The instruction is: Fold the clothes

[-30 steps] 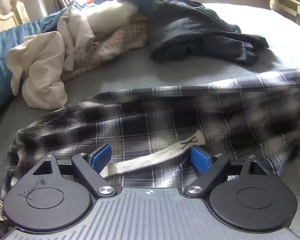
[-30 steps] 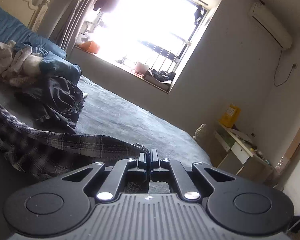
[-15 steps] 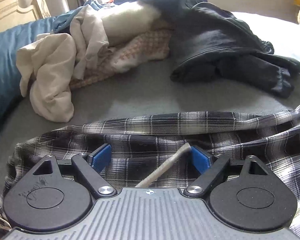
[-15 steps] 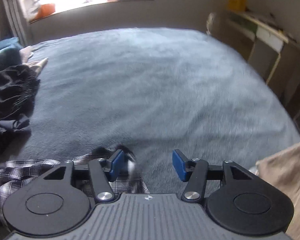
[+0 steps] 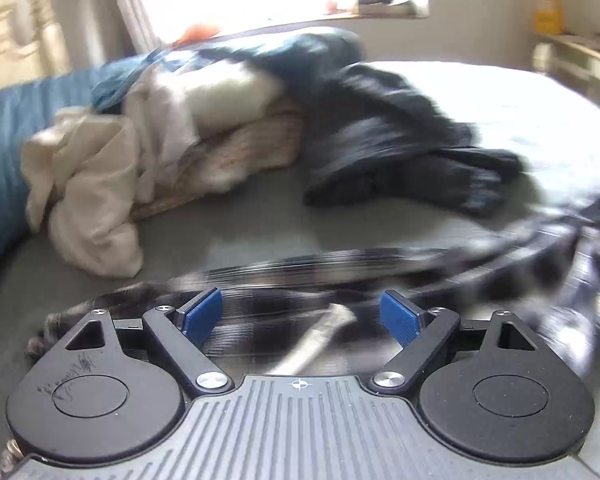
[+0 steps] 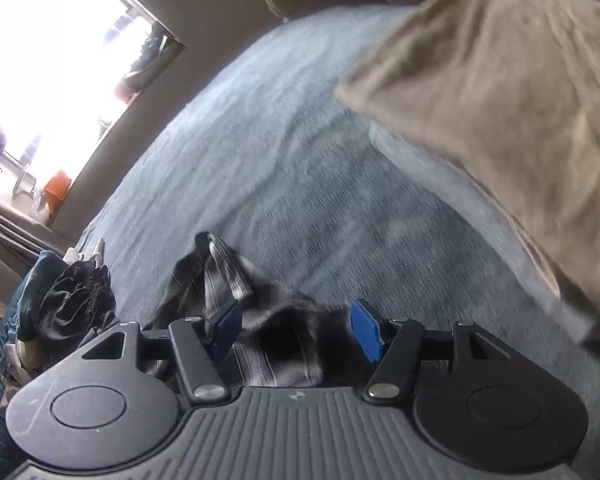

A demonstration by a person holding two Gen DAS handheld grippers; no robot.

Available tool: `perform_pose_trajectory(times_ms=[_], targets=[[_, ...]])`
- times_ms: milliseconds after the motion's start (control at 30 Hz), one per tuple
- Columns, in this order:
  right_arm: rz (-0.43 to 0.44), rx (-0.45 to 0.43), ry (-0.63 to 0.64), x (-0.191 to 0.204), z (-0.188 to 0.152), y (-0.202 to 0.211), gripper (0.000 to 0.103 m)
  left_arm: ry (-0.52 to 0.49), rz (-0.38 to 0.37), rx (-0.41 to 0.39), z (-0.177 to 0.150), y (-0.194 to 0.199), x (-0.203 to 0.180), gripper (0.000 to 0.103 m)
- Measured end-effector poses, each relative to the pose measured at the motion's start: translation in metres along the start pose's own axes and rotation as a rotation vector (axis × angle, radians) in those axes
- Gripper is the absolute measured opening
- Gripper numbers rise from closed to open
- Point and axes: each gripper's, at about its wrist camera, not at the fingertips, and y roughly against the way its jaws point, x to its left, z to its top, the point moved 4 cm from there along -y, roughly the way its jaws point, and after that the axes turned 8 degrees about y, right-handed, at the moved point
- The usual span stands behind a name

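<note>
Black-and-white plaid flannel garment [image 5: 479, 276] rumpled on grey bedspread [image 6: 300, 168], left gripper [image 5: 301, 316] spread wide above it, right gripper [image 6: 296, 330] just opening, released, cloth between pads untouched

We are in a home bedroom: a wide bed [image 6: 284, 168] strewn with clothes [image 5: 228, 132], beneath a bright window [image 6: 48, 64].

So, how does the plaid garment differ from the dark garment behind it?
The plaid garment is black-and-white checked; the dark garment is plain. The plaid one lies spread out beside the left gripper; the dark one is bunched further away. Both rest on the grey bed.
</note>
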Motion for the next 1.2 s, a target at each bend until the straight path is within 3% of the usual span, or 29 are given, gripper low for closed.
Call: perform_pose_trajectory(times_ms=[133, 167, 233, 267, 300, 500, 667, 967, 1200], targets=[[0.026, 0.015, 0.002, 0.002, -0.015, -0.017, 0.063, -0.141, -0.126, 0.026, -0.019, 0.026, -0.030, 0.088], [0.036, 0.007, 0.022, 0.006, -0.015, -0.021, 0.058, -0.176, -0.152, 0.038, -0.025, 0.031, -0.038, 0.088], [0.045, 0.006, 0.065, 0.016, -0.013, -0.031, 0.035, -0.243, -0.182, 0.064, -0.041, 0.037, -0.053, 0.088], [0.033, 0.010, 0.086, 0.021, -0.012, -0.035, 0.009, -0.276, -0.194, 0.075, -0.049, 0.039, -0.059, 0.088], [0.026, 0.003, 0.101, 0.026, -0.011, -0.033, 0.004, -0.304, -0.206, 0.084, -0.056, 0.042, -0.064, 0.088], [0.026, -0.141, 0.111, 0.047, 0.020, 0.036, 0.002, -0.415, -0.297, 0.090, -0.083, 0.062, -0.073, 0.088], [-0.022, -0.175, 0.045, 0.033, 0.047, 0.085, 0.002, -0.512, -0.330, 0.079, -0.098, 0.066, -0.080, 0.088], [-0.091, -0.111, -0.068, -0.011, 0.023, 0.091, 0.002, -0.687, -0.363, 0.054, -0.125, 0.073, -0.100, 0.088], [-0.237, 0.010, 0.015, -0.043, -0.007, 0.061, 0.007, -0.600, -0.362, 0.129, -0.118, 0.060, -0.093, 0.088]])
